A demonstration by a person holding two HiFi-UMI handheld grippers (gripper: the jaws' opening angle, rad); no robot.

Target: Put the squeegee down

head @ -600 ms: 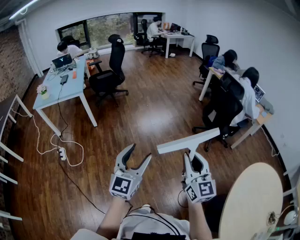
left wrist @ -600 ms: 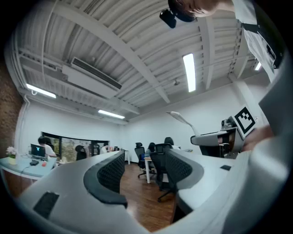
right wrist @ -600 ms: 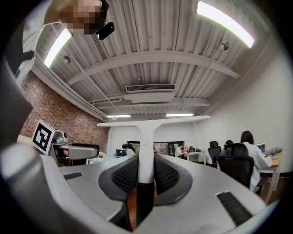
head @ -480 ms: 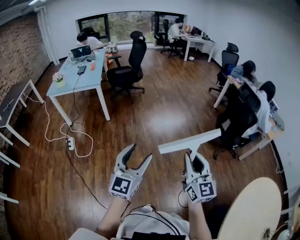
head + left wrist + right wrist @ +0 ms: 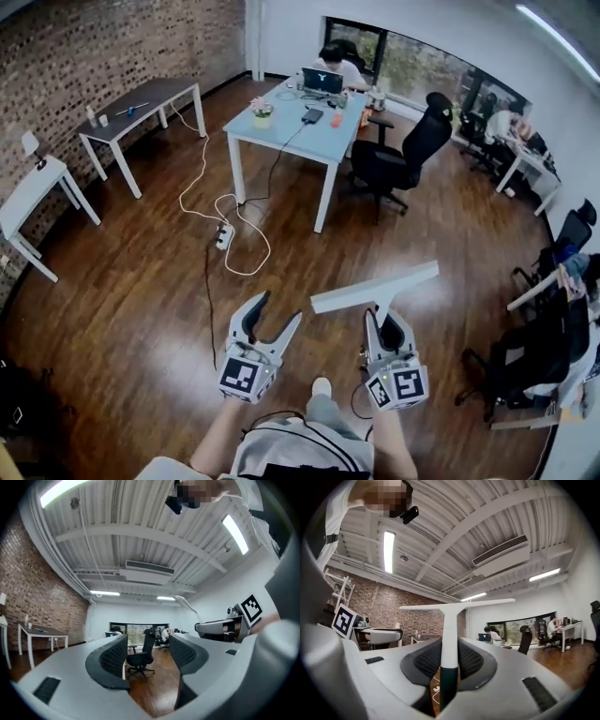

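Observation:
My right gripper [image 5: 391, 323] is shut on the handle of a white squeegee [image 5: 376, 288], whose long blade stands crosswise above the jaws. In the right gripper view the squeegee [image 5: 450, 620] rises from between the pads, its handle dark green at the bottom, with the blade level across the top. My left gripper [image 5: 274, 313] is held beside it at the same height, open, with nothing between its fingers. In the left gripper view the pads stand apart, with a black office chair [image 5: 139, 658] seen through the gap. Both grippers hover over the wooden floor.
A light blue desk [image 5: 300, 127] with a laptop and a seated person stands ahead, a black office chair [image 5: 403, 155] at its right. A white cable and power strip [image 5: 225, 234] lie on the floor. Small tables [image 5: 141, 103] line the brick wall at left.
The head view has swung left: the round table and seated people at right are gone, and the brick wall and blue desk have come in. Both grippers keep their pose, the squeegee still held.

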